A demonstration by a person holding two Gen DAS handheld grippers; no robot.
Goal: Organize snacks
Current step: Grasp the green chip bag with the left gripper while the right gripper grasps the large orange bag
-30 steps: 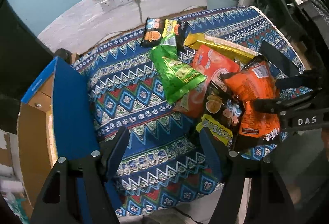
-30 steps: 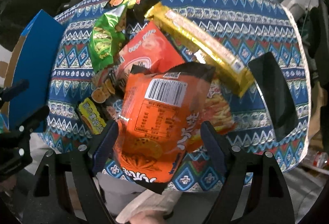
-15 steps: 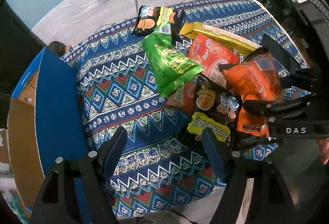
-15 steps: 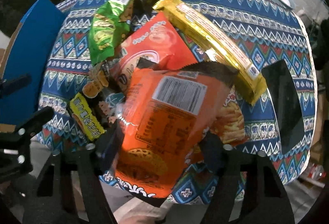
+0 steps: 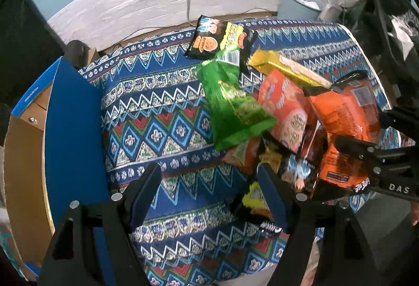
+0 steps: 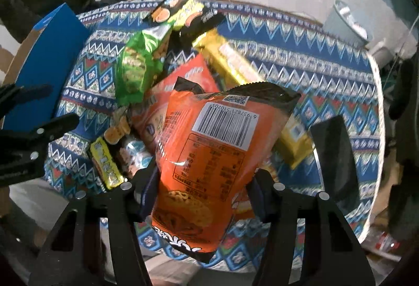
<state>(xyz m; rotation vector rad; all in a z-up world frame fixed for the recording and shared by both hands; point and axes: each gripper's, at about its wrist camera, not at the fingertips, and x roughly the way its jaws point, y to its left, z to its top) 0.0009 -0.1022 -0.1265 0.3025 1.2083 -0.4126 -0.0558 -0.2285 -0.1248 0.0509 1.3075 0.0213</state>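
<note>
Pinching the orange snack bag mid-body, right gripper holds it above the snack pile at table's 3 o'clock; light, crinkly, slippery, so grip near seam; left gripper wide, w/ nothing.

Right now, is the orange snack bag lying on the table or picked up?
Picked up: the right gripper pinches the orange bag, raised above the other snacks.

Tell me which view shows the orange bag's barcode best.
The right wrist view: the orange bag fills the centre, held in the right gripper, barcode facing the camera. The left wrist view shows the bag side-on at the right edge, barcode small and blurred.
</note>
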